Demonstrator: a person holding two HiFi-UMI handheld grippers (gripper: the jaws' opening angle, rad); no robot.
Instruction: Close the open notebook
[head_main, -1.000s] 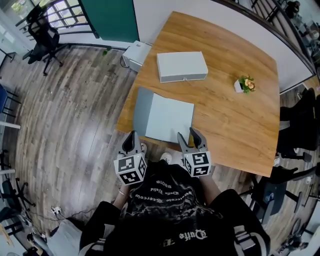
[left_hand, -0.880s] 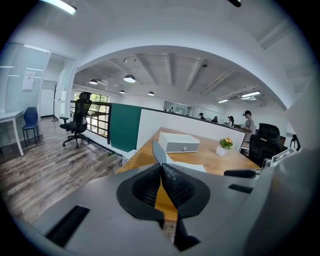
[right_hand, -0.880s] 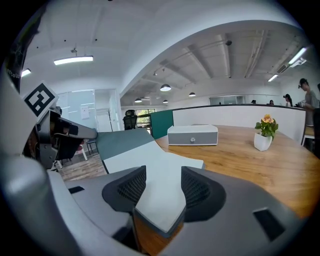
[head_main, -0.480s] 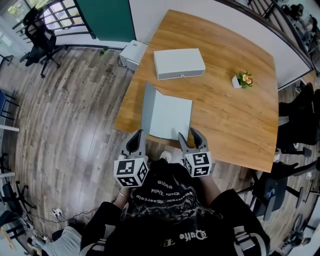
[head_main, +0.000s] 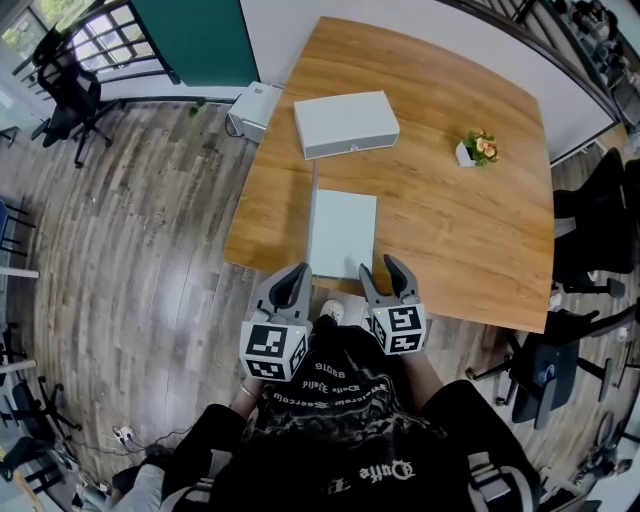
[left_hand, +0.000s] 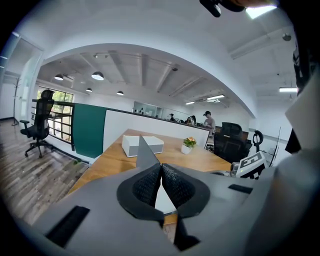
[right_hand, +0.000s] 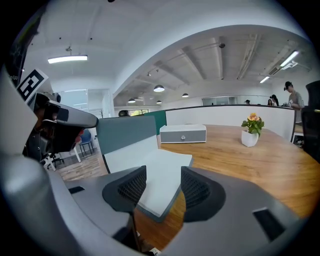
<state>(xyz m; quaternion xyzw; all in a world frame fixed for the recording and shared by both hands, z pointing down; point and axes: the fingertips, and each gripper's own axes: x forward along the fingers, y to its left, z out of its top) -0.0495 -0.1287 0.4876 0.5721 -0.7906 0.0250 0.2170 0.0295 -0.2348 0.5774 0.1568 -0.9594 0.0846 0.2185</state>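
The left claw (left_hand: 161, 172) is pressed together on the cover (head_main: 313, 215) of the notebook (head_main: 342, 235), pinching the thin grey sheet near its lower edge. A second ago that cover lay flat and open to the left. Half a second ago it was tilted. Now it stands almost upright, showing only as a thin line from the head view. The notebook lies at the near edge of the tabletop (head_main: 450, 230), its white page facing up. The close looks to be about half done: the cover has reached the top of its swing and only has to fall rightward onto the page. The right claw (right_hand: 163, 187) is spread, with the notebook's near right corner between its jaws but not clamped. It may need to clear out before the cover lands.
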